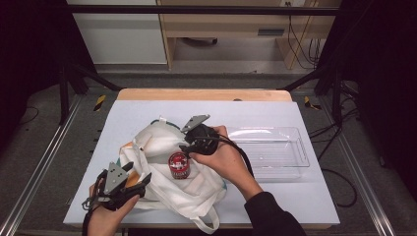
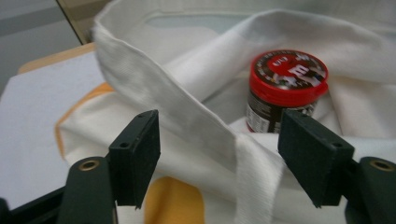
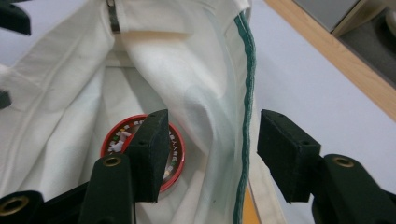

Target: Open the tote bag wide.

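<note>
A white cloth tote bag lies open on the table, with a red-lidded jar standing inside it. In the left gripper view the jar stands upright beyond the bag's rim. My left gripper is open, its jaws on either side of the rim and a strap. My right gripper is open above the bag's green-stitched edge, with the jar's lid below its left jaw. From above, the left gripper is at the bag's near left and the right gripper at its far side.
A clear plastic tray sits empty to the right of the bag. The pale blue table mat ends at a wooden strip along the far edge. Dark frame posts stand on both sides.
</note>
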